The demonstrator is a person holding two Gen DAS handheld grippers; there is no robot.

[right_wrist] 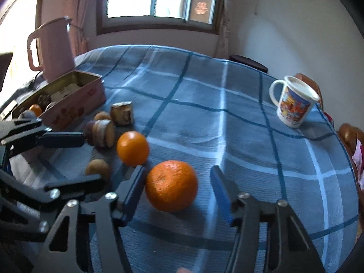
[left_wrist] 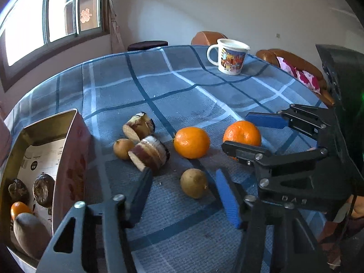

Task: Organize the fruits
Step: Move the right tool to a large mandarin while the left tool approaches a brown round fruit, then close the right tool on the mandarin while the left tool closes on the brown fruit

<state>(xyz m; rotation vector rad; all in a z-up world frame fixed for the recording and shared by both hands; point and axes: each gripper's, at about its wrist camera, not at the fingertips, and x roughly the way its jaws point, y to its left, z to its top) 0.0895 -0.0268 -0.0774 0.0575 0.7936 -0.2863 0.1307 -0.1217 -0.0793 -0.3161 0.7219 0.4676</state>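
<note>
Between my right gripper's (right_wrist: 177, 191) spread blue fingers (right_wrist: 221, 193) sits a large orange (right_wrist: 171, 185) on the blue plaid tablecloth (right_wrist: 227, 122); the left pad looks just at its skin, the right one stands clear of it, so nothing is clamped. Just beyond its left fingertip lies a second orange (right_wrist: 132, 147).

My left gripper (left_wrist: 184, 198) is wide open too and holds nothing. Between its fingertips and a little ahead rests a small brownish-green fruit (left_wrist: 194, 183). Past that, two cut chunks of purple-brown skinned fruit (left_wrist: 149, 152) lie together, the farther chunk (left_wrist: 138, 127) tipped on its side, with a small tan round fruit (left_wrist: 122, 148) touching the nearer chunk on its left. To their right lies the second orange (left_wrist: 191, 142), and beside it the large orange (left_wrist: 242, 134) sits inside the right gripper's (left_wrist: 241, 134) open fingers, seen from the side.

At my far left stands an open rectangular tin (left_wrist: 68, 136) with pink printed sides. Inside it are two dark wrinkled fruits (left_wrist: 43, 190), a small orange (left_wrist: 19, 208), a grey-brown oblong fruit (left_wrist: 30, 234) and printed paper lining the bottom.

Behind the tin, in the right wrist view, stands a pink jug (right_wrist: 53, 50). Across the table near its far edge sits a white cartoon-printed mug (left_wrist: 228, 56), well apart from the fruit. Brown chairs (left_wrist: 293, 61) and a window (left_wrist: 52, 16) lie beyond.
</note>
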